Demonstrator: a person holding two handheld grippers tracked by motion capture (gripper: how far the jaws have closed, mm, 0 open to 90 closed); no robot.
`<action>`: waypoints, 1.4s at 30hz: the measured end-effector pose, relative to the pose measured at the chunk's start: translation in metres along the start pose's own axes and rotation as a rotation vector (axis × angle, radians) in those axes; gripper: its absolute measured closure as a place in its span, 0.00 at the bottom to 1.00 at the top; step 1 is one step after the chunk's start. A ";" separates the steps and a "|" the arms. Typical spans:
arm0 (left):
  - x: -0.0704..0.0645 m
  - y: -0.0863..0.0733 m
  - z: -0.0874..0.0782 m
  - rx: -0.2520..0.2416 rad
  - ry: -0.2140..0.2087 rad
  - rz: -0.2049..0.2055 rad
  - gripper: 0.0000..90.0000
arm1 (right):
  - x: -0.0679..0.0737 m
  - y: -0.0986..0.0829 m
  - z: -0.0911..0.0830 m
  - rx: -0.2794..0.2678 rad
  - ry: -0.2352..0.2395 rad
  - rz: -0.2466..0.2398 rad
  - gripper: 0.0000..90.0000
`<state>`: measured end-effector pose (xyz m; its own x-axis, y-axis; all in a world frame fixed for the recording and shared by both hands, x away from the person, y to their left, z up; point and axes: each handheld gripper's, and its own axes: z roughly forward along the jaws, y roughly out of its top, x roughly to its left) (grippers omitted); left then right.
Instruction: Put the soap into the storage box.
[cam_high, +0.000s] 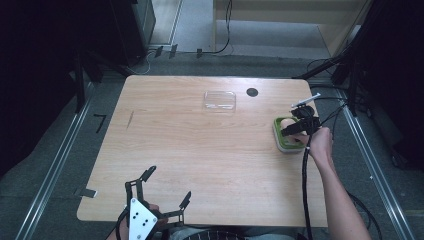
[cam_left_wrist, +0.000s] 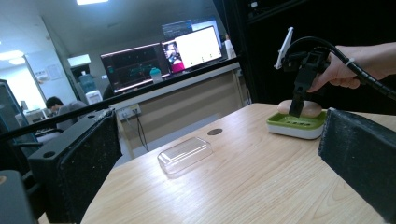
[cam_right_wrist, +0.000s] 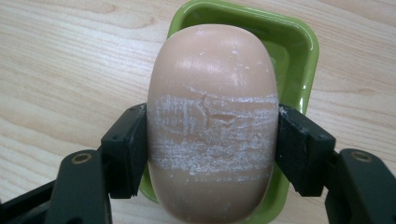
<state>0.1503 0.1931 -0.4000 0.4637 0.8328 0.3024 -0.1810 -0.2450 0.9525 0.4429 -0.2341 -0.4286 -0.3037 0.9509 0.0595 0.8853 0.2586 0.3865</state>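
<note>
The soap bar (cam_right_wrist: 212, 126) is a peach-pink rounded oval, its middle scuffed with a whitish, cracked band. It sits over a green soap dish (cam_right_wrist: 299, 56) with a white base, near the desk's (cam_high: 200, 150) right edge. The right gripper (cam_right_wrist: 212, 154) has its fingers (cam_right_wrist: 126, 154) pressed against both sides of the bar, gripping it. A clear plastic lid (cam_high: 219, 100) lies empty toward the far edge. The left gripper (cam_high: 165, 187), at the near edge, holds its fingers wide apart around nothing.
</note>
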 end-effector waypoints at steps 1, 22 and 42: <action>0.000 0.000 0.000 0.000 0.000 0.000 0.00 | -0.001 0.000 0.001 -0.005 0.004 0.006 0.37; 0.000 0.000 0.000 0.001 0.000 0.000 0.00 | -0.007 -0.003 0.020 -0.049 0.014 0.080 0.37; 0.000 0.000 0.000 0.003 0.002 0.000 0.00 | -0.006 -0.004 0.030 -0.033 -0.010 0.108 0.37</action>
<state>0.1505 0.1930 -0.4001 0.4622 0.8337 0.3022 -0.1787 -0.2462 0.9526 0.4516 -0.2357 -0.4582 -0.2037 0.9746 0.0931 0.9005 0.1492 0.4085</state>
